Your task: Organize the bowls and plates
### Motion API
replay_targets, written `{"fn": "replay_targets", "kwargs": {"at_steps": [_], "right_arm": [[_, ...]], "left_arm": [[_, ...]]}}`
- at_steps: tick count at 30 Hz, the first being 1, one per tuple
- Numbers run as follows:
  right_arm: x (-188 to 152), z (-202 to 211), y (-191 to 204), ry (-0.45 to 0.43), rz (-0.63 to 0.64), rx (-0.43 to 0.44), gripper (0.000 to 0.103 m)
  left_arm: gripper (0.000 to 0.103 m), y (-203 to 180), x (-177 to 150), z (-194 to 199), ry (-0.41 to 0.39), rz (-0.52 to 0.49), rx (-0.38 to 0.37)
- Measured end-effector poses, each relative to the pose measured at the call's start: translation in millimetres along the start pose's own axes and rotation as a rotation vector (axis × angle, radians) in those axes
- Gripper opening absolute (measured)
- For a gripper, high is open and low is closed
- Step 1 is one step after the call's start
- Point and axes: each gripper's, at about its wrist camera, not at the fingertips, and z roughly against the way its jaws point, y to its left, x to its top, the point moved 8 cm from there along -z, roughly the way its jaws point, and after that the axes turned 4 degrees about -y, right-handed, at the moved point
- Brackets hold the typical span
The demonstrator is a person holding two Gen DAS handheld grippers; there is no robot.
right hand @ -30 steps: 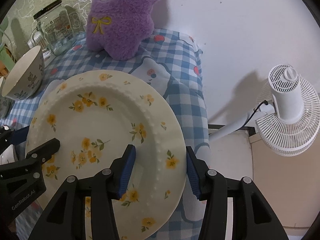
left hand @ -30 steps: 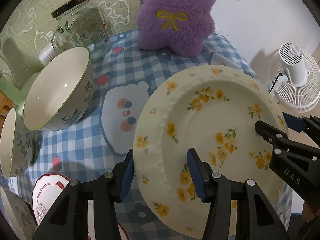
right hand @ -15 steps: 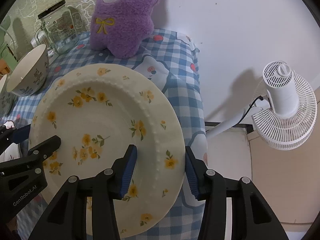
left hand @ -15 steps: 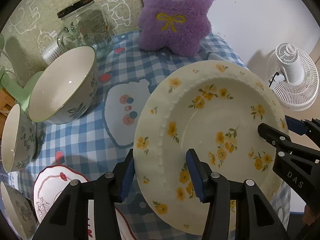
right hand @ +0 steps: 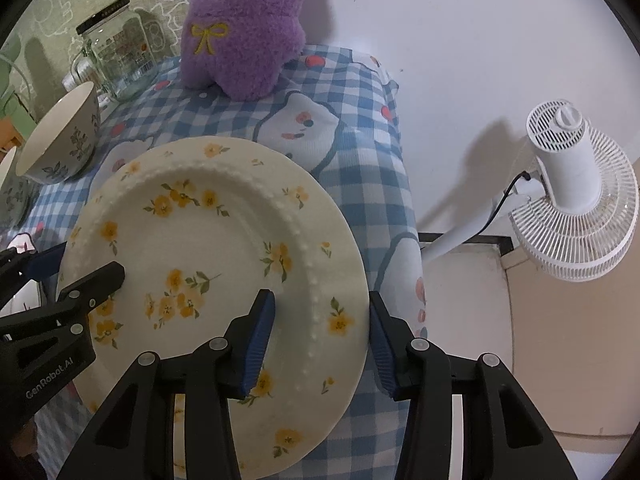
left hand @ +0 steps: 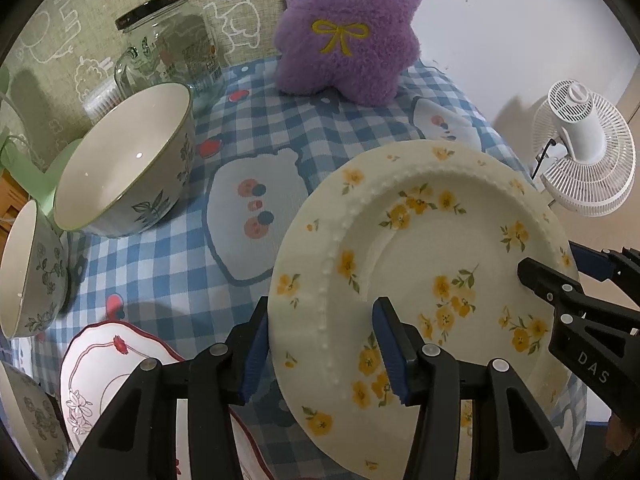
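A cream plate with yellow flowers (left hand: pixel 432 256) is held tilted above the checked tablecloth by both grippers. My left gripper (left hand: pixel 320 344) is shut on its left rim. My right gripper (right hand: pixel 320 340) is shut on its right rim (right hand: pixel 340 280); it also shows in the left wrist view (left hand: pixel 560 276). A large floral bowl (left hand: pixel 128 168) stands at the left, with a smaller floral bowl (left hand: pixel 32 268) in front of it. A white plate with a red rim (left hand: pixel 116 364) lies at the lower left, partly hidden by my left gripper.
A purple plush toy (left hand: pixel 348 28) and a glass jar (left hand: pixel 172 40) stand at the back of the table. A white fan (right hand: pixel 572 192) stands off the table's right edge. Another floral dish (left hand: pixel 28 424) shows at the far lower left.
Both grippers have drawn back toward me with the yellow-flowered plate in them, so more of the tablecloth and the red-rimmed plate shows. The bowls have not moved.
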Motion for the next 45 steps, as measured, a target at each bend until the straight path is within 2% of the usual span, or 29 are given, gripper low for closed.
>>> {"fn": "replay_targets", "kwargs": {"at_steps": [12,17,27,45], "right_arm": [[-3.5,-0.3,-1.1,0.012,-0.035,0.007,0.050],[-2.2,1.6,-2.1,0.008,-0.038,-0.004,0.046],[-0.9,15.5,-3.0,-0.001,-0.049,-0.018,0.046],[-3.0,52.7,0.1,-0.035,-0.063,-0.013,0.046]], "left_arm": [[0.053,-2.5,-7.9,5.3,0.010,-0.023,0.006],[0.049,-2.0,-6.7,6.6,-0.002,-0.018,0.010],[0.046,-0.3,-9.3,16.5,-0.003,-0.006,-0.014],[0.046,0.2,-12.0,53.7,-0.035,0.011,0.009]]}}
